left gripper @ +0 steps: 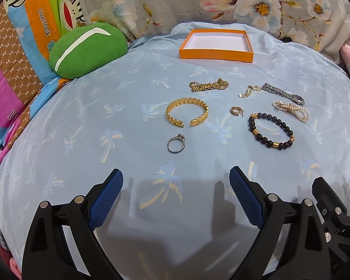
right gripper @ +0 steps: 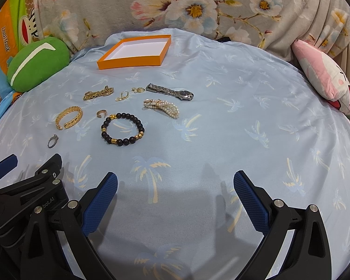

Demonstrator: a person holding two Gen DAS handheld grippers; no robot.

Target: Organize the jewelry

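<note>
On a bed covered by a pale blue palm-print sheet point(left gripper: 81, 121), the jewelry lies spread out ahead of both grippers, and nothing stands between the fingers and the pieces. The left gripper point(left gripper: 176, 182) hovers low with its blue-padded fingers wide apart and empty; the right gripper point(right gripper: 175, 184) sits just beside it, likewise spread and holding nothing. Nearest the left gripper lies a silver ring point(left gripper: 175, 143), with a gold cuff bangle point(left gripper: 187, 112) beyond it and a gold link bracelet point(left gripper: 208, 85) farther back. To the right are a small gold ring point(left gripper: 235, 110), a black-and-gold beaded bracelet point(left gripper: 271, 130), a pearl bracelet point(left gripper: 290, 110), a metal wristwatch point(left gripper: 283, 93) and a pair of earrings point(left gripper: 248, 91). The open orange box point(left gripper: 215, 54) rests at the far side, empty, well apart from the pieces. A green cushion point(left gripper: 86, 50) crowds the left edge, a pink cushion point(right gripper: 326, 79) the right, and a floral blanket point(right gripper: 198, 7) lies behind.
</note>
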